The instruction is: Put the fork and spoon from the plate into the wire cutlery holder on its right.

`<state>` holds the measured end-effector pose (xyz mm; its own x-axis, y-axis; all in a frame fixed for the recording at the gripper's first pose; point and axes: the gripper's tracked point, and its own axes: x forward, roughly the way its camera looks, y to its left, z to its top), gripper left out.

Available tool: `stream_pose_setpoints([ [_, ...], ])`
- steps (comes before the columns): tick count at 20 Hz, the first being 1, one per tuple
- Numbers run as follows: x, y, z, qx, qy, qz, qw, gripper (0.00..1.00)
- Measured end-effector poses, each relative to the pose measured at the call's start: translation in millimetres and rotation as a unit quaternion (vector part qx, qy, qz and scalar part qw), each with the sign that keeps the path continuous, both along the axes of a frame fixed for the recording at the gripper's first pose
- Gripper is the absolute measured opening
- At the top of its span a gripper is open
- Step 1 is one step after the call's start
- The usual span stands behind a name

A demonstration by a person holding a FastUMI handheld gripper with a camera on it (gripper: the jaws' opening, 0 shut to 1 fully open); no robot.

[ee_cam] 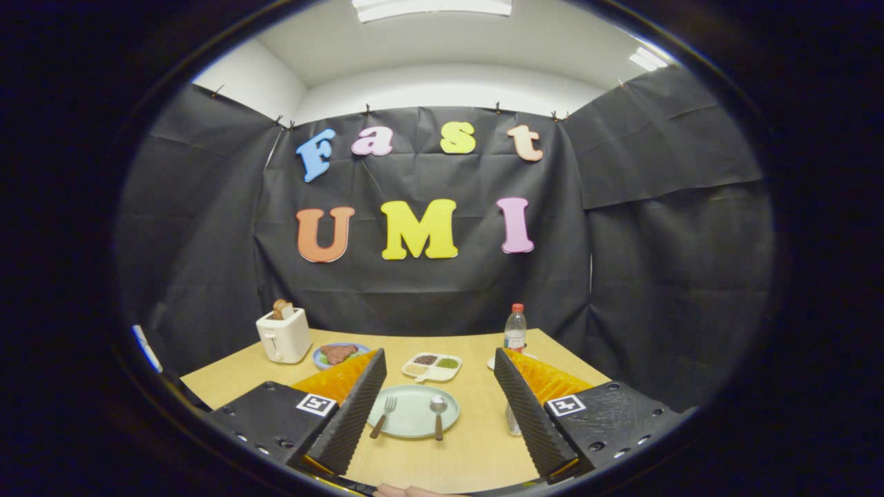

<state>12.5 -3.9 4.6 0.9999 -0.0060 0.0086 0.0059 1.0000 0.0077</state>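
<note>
Nothing is done yet: the metal fork (pixel 382 416) and spoon (pixel 438 415) lie on the pale green round plate (pixel 413 429), lower centre. The gripper (pixel 433 414) hovers, fingers wide apart; the wire holder (pixel 512 422) is mostly hidden.

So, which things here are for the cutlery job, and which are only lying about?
For the job: fork, spoon, plate, wire cutlery holder, open tongs.

Lying about: toaster with toast, plate of food, divided tray, water bottle.

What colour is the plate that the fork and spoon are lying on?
Pale green; the plate shows in the gripper view.
</note>
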Motion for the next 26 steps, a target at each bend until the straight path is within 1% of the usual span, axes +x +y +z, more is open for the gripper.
stream_pose_setpoints([
  [4, 15.4, 0.7, -8.0, -0.005, 0.017, 0.000, 1.000, 0.95],
  [8, 39.5, 2.0, -20.2, -0.002, 0.042, 0.002, 0.999, 0.95],
  [13, 80.7, 7.9, -49.5, -0.020, 0.095, 0.005, 0.995, 0.95],
  [17, 115.3, 17.1, -80.2, -0.037, 0.146, 0.014, 0.988, 0.95],
  [19, 135.4, 20.8, -99.4, -0.040, 0.182, 0.019, 0.982, 0.95],
  [21, 154.4, 23.6, -124.1, -0.043, 0.224, 0.022, 0.973, 0.95],
  [23, 171.1, 26.9, -153.1, -0.038, 0.273, 0.026, 0.961, 0.95],
  [26, 189.4, 24.5, -194.5, -0.022, 0.349, 0.021, 0.937, 0.93],
])
